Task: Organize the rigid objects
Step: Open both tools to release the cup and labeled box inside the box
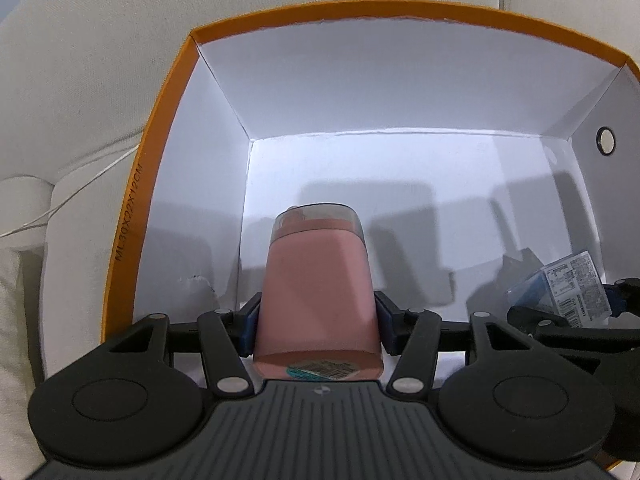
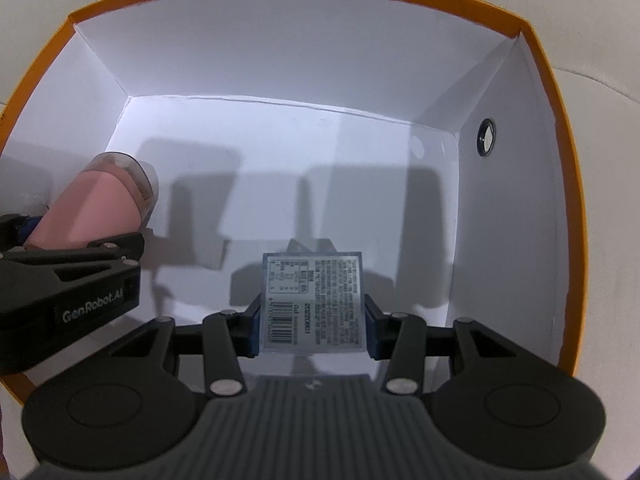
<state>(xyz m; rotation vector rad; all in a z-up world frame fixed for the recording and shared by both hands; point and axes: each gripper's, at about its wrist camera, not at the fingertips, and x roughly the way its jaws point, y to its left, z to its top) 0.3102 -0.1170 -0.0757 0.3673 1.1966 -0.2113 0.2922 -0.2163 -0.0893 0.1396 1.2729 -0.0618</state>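
The left gripper (image 1: 318, 320) is clamped on a pink bottle (image 1: 316, 292), one blue pad on each side of it. The bottle has a clear cap at its far end and a sticker on the near end, and it points down into the box. The right gripper (image 2: 312, 320) is squeezed tight on a small clear case (image 2: 312, 300) with a white label and a barcode on top. This case is held over the floor of the box too. In the left wrist view the case (image 1: 568, 292) shows at the right edge, beside the bottle but not touching it. In the right wrist view the bottle (image 2: 100, 208) shows at the left, tipped on a slant. Both things are inside the orange box (image 1: 160, 168), which is white inside. Its white floor has only shadows on it past the two things. Farther back, the right wall has a small round hole (image 2: 486, 142) with a dark ring. The box sits on a cream sofa cushion (image 1: 80, 80).
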